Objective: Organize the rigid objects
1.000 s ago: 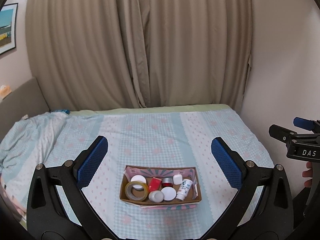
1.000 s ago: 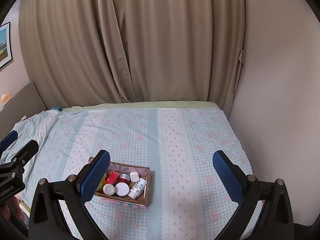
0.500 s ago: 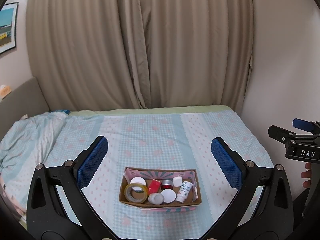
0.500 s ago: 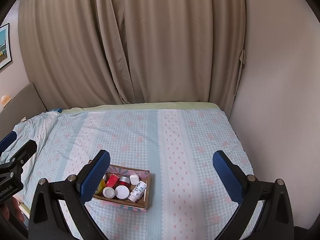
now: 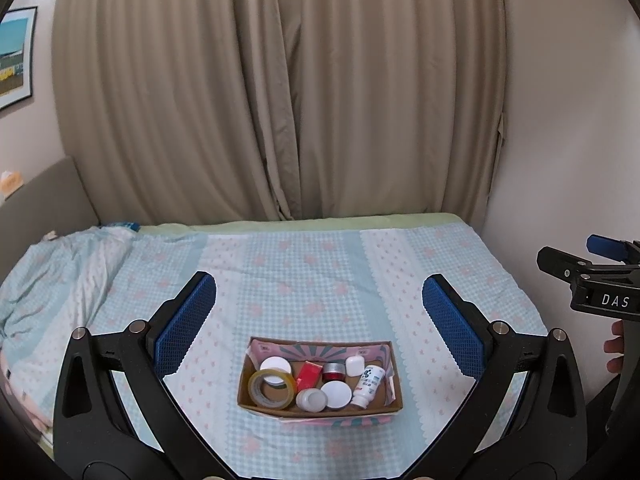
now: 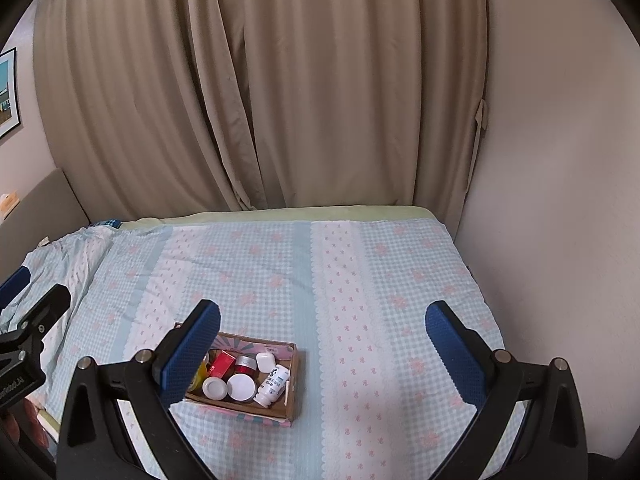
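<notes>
A shallow cardboard box point(image 5: 320, 402) sits on the bed point(image 5: 320, 272) near its front edge, and it serves as the landmark for everything else. Inside it, a roll of tape point(image 5: 272, 388) lies at the left end with a white jar lid point(image 5: 275, 366) just behind it. A red carton point(image 5: 309, 374) and a red jar with a silver lid point(image 5: 333, 371) sit near the middle. A small white case point(image 5: 354, 365) lies toward the back right, and a white bottle point(image 5: 368, 380) lies on its side at the right end. The left tool point(image 5: 320, 320) hovers above the box, fingers wide apart and holding nothing. The right tool point(image 6: 322, 344) hangs to the right of the box, likewise spread wide and empty. Beige curtains point(image 5: 280, 92) hang behind the bed.
</notes>
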`<state>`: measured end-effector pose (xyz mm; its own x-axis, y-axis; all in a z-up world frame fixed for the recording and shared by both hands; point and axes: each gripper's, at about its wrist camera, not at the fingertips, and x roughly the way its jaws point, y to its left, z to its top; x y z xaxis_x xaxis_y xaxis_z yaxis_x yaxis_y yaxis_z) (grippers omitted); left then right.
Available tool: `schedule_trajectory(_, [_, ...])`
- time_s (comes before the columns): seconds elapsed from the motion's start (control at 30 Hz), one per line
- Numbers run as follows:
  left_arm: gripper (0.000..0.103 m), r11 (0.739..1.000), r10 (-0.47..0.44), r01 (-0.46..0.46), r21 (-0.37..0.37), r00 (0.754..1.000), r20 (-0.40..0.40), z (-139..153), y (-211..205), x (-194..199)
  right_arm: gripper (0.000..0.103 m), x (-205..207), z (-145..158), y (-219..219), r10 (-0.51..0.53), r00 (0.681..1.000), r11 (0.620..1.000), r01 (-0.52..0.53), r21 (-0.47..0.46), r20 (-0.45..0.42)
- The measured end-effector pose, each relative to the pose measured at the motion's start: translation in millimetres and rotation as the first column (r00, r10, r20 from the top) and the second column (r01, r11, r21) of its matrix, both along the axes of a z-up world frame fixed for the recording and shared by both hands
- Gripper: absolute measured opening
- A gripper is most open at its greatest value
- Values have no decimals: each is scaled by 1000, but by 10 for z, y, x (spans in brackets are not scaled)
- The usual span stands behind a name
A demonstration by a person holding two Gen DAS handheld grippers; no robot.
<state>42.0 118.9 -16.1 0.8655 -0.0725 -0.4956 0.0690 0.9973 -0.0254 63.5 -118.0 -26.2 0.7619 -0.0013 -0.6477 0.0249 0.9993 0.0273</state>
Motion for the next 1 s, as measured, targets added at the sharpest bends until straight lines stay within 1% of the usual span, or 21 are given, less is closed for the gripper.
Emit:
schedule_trajectory(0.6, [103,1000,3,-3,-10,1000,0,31,1,-26,102,7,14,-5,-2,1000,1000,2,-2,6])
schedule_trajectory(0.8, [103,999,1,-2,-39,1000,-15,20,19,-1,102,4,15,-2,-2,1000,1000,2,-3,5])
schedule_trajectory(0.93, [103,999,34,-34,-32,999,8,35,24,-42,102,1,13,4,-3,1000,1000,3,-3,6])
schedule_trajectory(1.0, [103,998,40,-39,-44,999,21,65,34,-71,102,0,16,0,-3,1000,1000,3,-2,7])
